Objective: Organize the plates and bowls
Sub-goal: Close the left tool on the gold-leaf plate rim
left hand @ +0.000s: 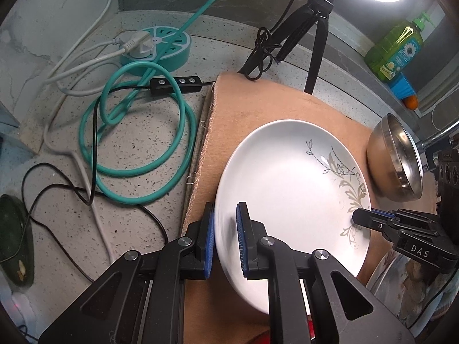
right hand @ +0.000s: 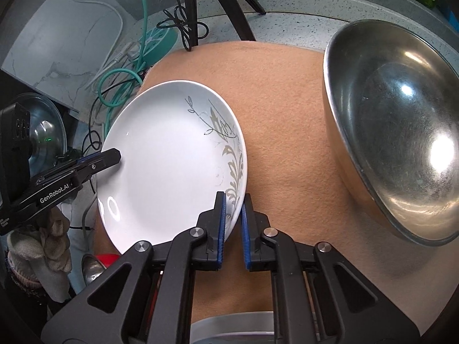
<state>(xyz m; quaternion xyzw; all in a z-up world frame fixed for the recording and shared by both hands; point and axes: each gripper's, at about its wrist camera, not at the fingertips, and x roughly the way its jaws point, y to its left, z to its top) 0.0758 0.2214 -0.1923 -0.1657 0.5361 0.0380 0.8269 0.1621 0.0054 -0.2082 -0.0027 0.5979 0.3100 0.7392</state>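
- The plate (left hand: 289,189) is white with a grey leaf pattern on its right half; it lies over a tan mat (left hand: 258,106) on a speckled counter (left hand: 143,143).
- The left gripper (left hand: 225,238) is clamped on the plate's near-left rim: one blue pad sits outside the edge, the other inside on the white face.
- The right gripper (right hand: 233,226) is clamped on the plate's (right hand: 172,166) near-right rim, its pads squeezing the edge right at the leaf pattern.
- Each gripper shows in the other's view: the right one reaches in from the right edge of the left wrist view, the left one (right hand: 94,162) comes in from the left of the right wrist view.
- So the plate hangs between the two grippers, gripped at opposite sides; whether its underside touches the mat cannot be told.
- A steel bowl (right hand: 396,132) rests tilted on the mat to the right of the plate, apart from it, its mouth facing left and near.
- On the counter to the far left lie a coiled teal cable (left hand: 137,132) and a round teal power strip (left hand: 157,48).
- A black tripod (left hand: 312,28) stands at the mat's far edge.
- A green soap bottle (left hand: 396,48) stands at the far right.
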